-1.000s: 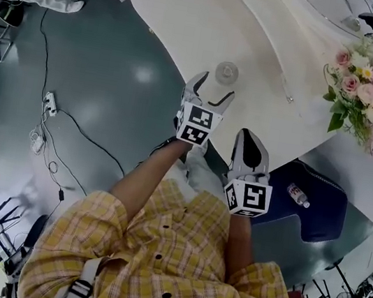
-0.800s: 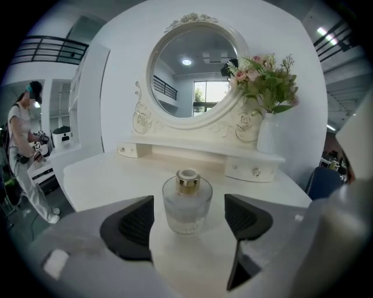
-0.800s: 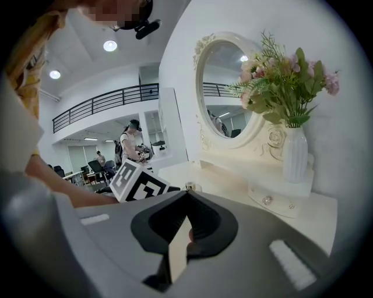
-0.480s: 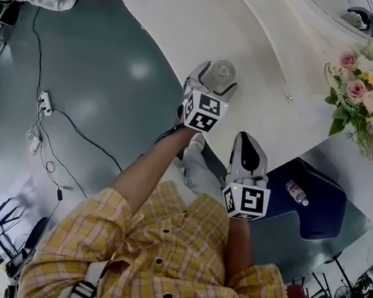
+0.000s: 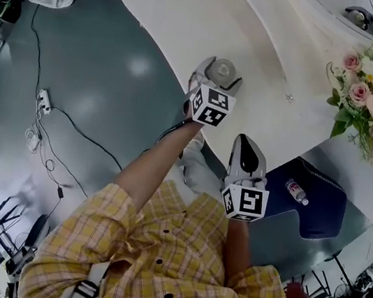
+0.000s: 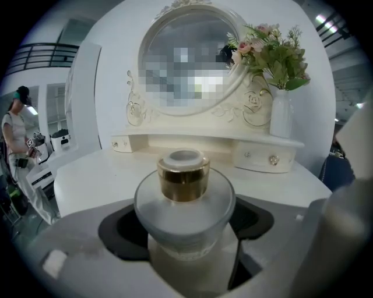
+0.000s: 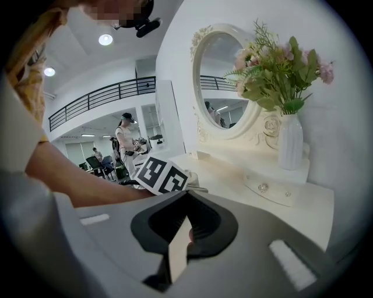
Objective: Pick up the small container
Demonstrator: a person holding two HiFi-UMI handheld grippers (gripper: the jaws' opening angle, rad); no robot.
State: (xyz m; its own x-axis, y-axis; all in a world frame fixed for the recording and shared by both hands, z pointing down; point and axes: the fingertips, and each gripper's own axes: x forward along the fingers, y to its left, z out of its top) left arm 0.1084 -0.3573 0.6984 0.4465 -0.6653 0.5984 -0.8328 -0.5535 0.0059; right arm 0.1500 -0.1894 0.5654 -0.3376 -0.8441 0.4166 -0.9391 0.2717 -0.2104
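**My left jaws stand open around the little jar**

My left gripper (image 5: 218, 76) has its two jaws wide apart. The small container (image 6: 185, 204), a round jar of frosted white glass with a shiny gold neck (image 6: 183, 178) and a white top, stands upright right between them. I can see a dark gap on each side of it, so my pads are not squeezing it. The jar sits on the white dressing table (image 5: 188, 11), close to its rounded edge.

In the head view, my right gripper (image 5: 244, 142) is at 5 o'clock from my left one, near the table's edge. Its jaws are pressed together, with nothing between them.

From my left gripper's view, a big oval mirror (image 6: 192, 29) in a curly white frame is at 12 o'clock from the jar. A tall white vase (image 6: 281, 113) with pink and white flowers (image 5: 366, 97) is at 2 o'clock.

In the head view, a dark blue seat (image 5: 316, 219) is at 3 o'clock from my right gripper. A small clear bottle (image 5: 297, 192) lies on it.
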